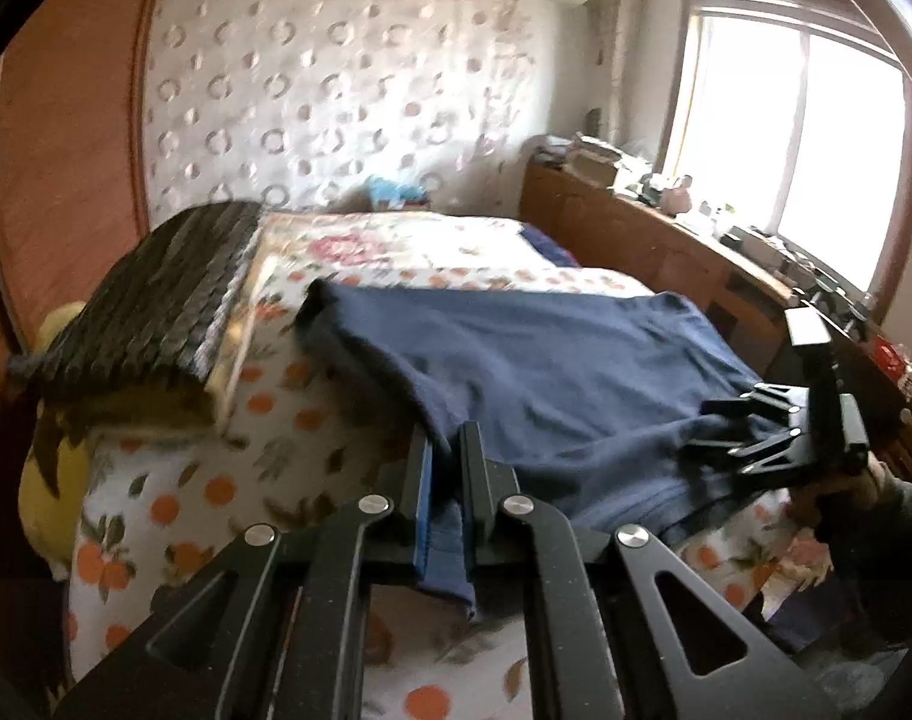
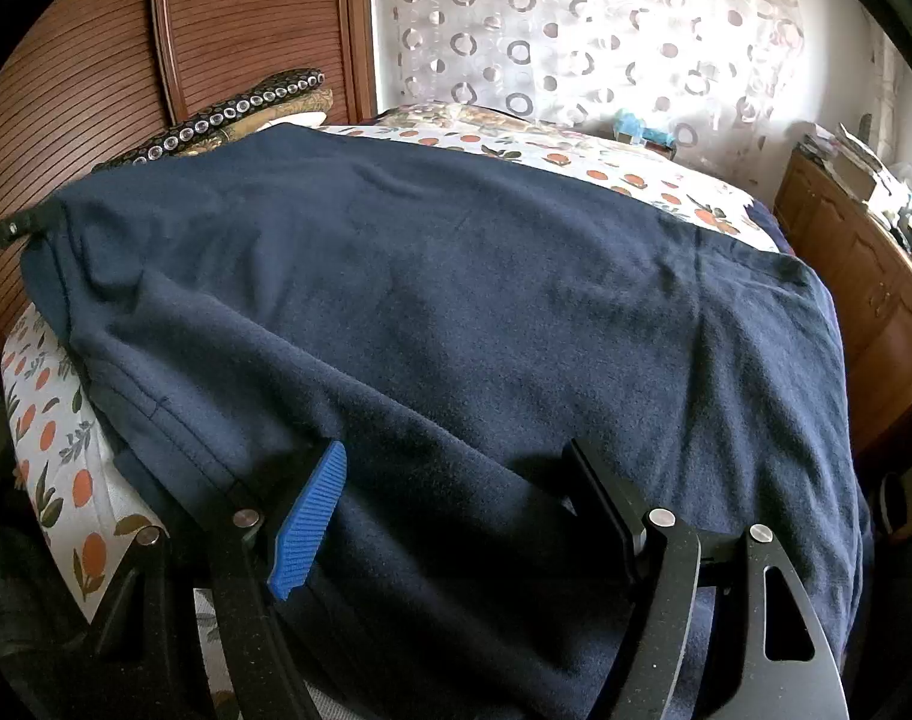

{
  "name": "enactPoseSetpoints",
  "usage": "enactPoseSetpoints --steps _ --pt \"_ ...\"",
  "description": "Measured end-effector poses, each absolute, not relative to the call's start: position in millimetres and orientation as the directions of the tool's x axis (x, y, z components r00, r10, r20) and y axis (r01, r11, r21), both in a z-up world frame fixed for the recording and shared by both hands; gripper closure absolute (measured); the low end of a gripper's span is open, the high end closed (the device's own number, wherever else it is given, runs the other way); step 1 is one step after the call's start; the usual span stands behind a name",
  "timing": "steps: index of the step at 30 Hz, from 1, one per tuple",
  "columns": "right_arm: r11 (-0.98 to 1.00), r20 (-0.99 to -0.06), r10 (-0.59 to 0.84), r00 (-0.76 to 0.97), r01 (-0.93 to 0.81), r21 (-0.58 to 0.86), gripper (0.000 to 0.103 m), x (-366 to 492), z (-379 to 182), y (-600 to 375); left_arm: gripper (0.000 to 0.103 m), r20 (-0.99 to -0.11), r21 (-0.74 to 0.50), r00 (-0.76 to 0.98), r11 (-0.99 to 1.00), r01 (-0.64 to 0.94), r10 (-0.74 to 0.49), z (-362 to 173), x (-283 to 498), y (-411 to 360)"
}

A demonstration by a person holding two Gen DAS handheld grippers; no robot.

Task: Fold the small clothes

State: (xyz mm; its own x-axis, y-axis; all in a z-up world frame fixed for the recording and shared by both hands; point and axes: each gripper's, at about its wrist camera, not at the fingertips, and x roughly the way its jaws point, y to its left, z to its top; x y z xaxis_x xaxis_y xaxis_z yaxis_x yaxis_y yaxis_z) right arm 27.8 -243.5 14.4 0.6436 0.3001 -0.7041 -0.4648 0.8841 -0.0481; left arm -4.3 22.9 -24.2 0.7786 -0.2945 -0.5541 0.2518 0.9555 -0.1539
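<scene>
- Navy fleece, the garment (image 2: 456,300), lay spread across the bed (image 1: 156,510), over a bedsheet printed with oranges, one edge hanging off the near side.
- My left claw (image 1: 443,468) had its jaws pinched nearly together on a near corner of the fabric; a strip of cloth hung down between them, so I judged the grip real but thin.
- My right claw (image 2: 456,480) stood wide apart, straddling the near hem. The blue pad (image 2: 309,531) sat against the cloth on one side, but nothing was squeezed, so I read it as holding nothing.
- In the left view, the right claw showed low at the far right edge of the garment.
- Risk one: with only one corner held, lifting on the left could drag the whole garment sideways and bunch it rather than fold it.
- Risk two: the left hold was on an edge only; fleece is thick and slippery, and a quick pull could slide it out.
- Risk three: the overhanging weight might pull the cloth off the bed if the right side stayed unheld.
- A dark beaded cushion (image 1: 156,300) sat near the far corner and could snag the fold.
</scene>
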Motion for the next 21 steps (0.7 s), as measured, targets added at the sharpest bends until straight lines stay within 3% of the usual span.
enactPoseSetpoints --steps 9,21 --pt "0.899 -0.696 0.289 0.657 -0.437 -0.04 0.027 24.8 18.1 -249.3 0.095 -0.487 -0.17 0.78 0.919 0.356 -0.392 11.1 14.2 -14.0" --pt "0.926 -0.584 0.291 0.758 -0.375 -0.025 0.03 -27.0 58.5 -289.7 0.095 -0.457 -0.144 0.714 0.836 0.53 -0.531 48.7 36.8 -95.8"
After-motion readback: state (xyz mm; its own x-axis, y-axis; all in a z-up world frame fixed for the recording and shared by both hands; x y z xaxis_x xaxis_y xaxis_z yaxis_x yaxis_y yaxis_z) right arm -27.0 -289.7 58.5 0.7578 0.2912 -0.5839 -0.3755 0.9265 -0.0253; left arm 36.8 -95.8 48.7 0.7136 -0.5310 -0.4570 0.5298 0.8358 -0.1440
